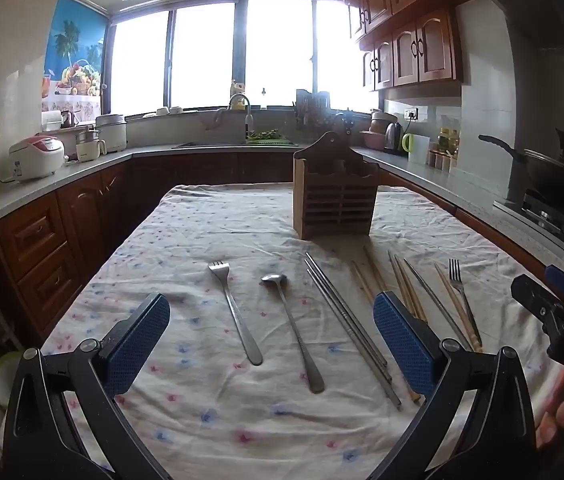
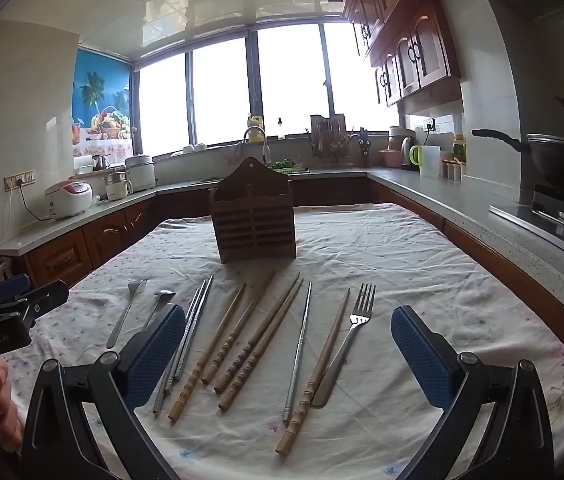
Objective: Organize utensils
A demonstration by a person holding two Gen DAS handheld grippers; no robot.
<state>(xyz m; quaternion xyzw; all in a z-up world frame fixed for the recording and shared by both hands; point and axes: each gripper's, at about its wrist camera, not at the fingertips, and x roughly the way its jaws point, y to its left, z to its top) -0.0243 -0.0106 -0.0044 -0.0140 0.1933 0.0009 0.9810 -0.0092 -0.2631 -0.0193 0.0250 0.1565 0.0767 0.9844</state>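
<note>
A wooden utensil holder [image 1: 336,194] [image 2: 253,220] stands upright on the cloth-covered table [image 1: 217,224] [image 2: 382,248]. In front of it lie, left to right, a metal fork [image 1: 235,311] [image 2: 125,312], a metal spoon [image 1: 294,330] [image 2: 158,304], metal chopsticks [image 1: 348,322] [image 2: 189,332], several wooden chopsticks [image 2: 241,344] [image 1: 406,292], a single metal chopstick [image 2: 300,350] and a second fork [image 2: 348,336] [image 1: 460,288]. My left gripper [image 1: 271,338] is open and empty above the fork and spoon. My right gripper [image 2: 288,350] is open and empty above the chopsticks.
Counters run around the table on three sides. A rice cooker [image 1: 37,157] and pots stand on the left counter, a sink [image 1: 237,142] at the back, a kettle [image 1: 394,138] and a wok [image 1: 558,178] on the stove at right.
</note>
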